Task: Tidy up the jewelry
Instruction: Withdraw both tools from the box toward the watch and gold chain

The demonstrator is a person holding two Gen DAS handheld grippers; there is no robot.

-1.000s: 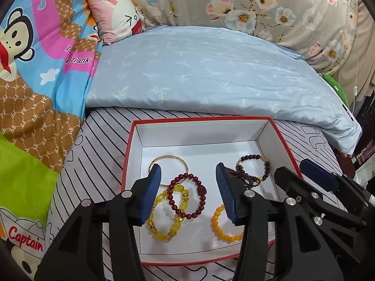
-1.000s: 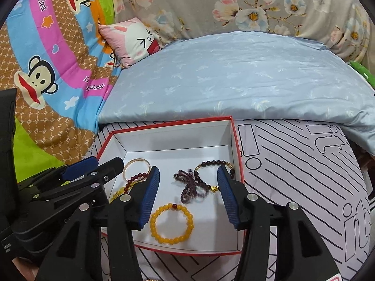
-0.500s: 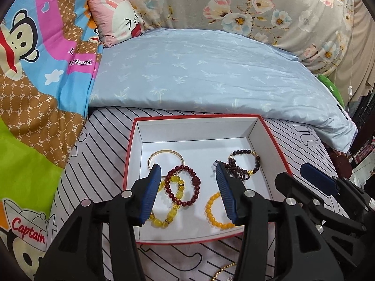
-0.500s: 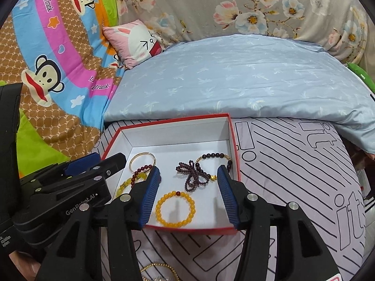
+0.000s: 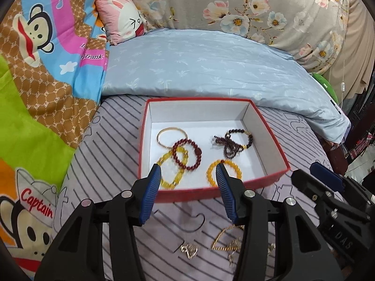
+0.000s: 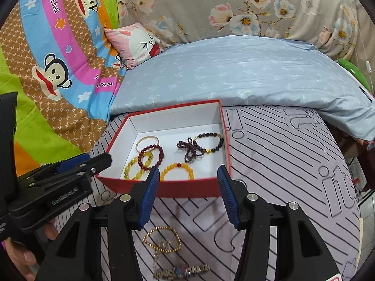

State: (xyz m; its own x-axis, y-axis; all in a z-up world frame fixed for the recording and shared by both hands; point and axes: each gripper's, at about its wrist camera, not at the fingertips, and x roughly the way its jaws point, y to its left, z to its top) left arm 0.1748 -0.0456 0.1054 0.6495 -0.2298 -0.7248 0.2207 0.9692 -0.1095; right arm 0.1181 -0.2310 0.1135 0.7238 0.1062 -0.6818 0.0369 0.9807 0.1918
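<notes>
A red box with a white inside (image 5: 269,126) (image 6: 223,126) sits on the striped sheet. It holds a gold bangle (image 5: 171,130), a dark red bead bracelet (image 5: 187,155), a yellow bead bracelet (image 5: 172,171), an orange bead bracelet (image 5: 223,172) (image 6: 177,172) and a dark purple bead bracelet (image 5: 234,142) (image 6: 201,145). On the sheet in front of the box lie a gold chain (image 6: 161,240) (image 5: 225,241), a small gold piece (image 5: 189,250) and a watch (image 6: 181,270). My left gripper (image 5: 187,175) and right gripper (image 6: 187,175) are open and empty, near the box's front wall.
A pale blue pillow (image 5: 199,65) lies behind the box. A monkey-print quilt (image 5: 42,70) is on the left, with a small pink cushion (image 5: 121,18) and a floral cover (image 5: 257,7) at the back. The bed edge drops off at the right.
Both grippers have pulled back from above the box toward me. The gold chain, small gold piece and watch on the sheet have come into view. Both stay open.
</notes>
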